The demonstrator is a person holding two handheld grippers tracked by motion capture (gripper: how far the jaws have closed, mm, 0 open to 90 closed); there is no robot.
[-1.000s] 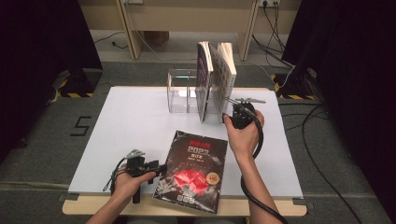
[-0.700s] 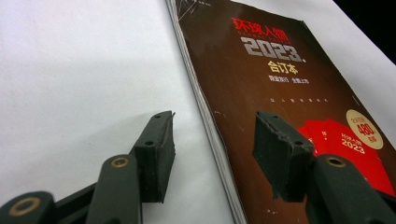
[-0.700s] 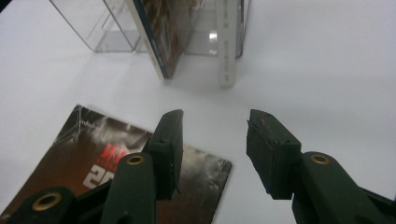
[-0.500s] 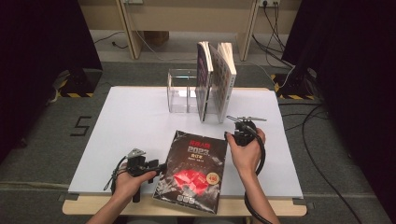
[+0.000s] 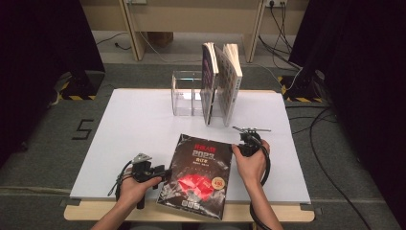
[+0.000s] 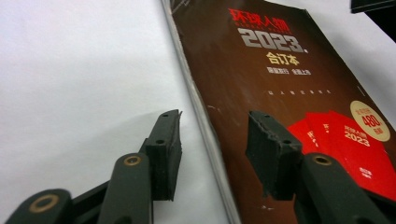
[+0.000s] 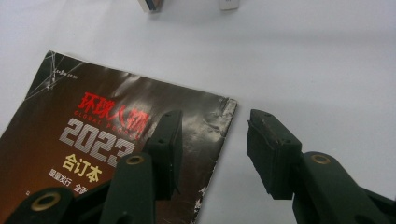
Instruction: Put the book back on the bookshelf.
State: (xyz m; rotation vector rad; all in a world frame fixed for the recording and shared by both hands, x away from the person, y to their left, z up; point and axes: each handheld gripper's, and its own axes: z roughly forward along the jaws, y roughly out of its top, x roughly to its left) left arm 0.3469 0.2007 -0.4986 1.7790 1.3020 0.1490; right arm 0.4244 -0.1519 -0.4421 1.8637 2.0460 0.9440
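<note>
A dark magazine-like book [image 5: 198, 175] with a red graphic and "2023" on its cover lies flat at the front middle of the white table [image 5: 134, 124]. My left gripper [image 5: 165, 171] rests at the book's left edge. In the left gripper view its jaws [image 6: 212, 126] straddle the spine of the book [image 6: 280, 93], one over the table and one over the cover; they have just been closing and do not press on it. My right gripper [image 5: 238, 148] is low at the book's far right corner. It stands open [image 7: 215, 126] astride the worn corner of the book [image 7: 116, 140].
A clear acrylic rack [image 5: 184, 93] stands at the back middle, with upright books [image 5: 222, 81] leaning at its right side. Their lower ends [image 7: 152, 4] show at the top of the right gripper view. The table's front edge [image 5: 143, 211] runs just behind both hands.
My right hand has come down and toward the front, from beside the upright books to the flat book's far right corner. The left hand has stayed at the book's left edge.
</note>
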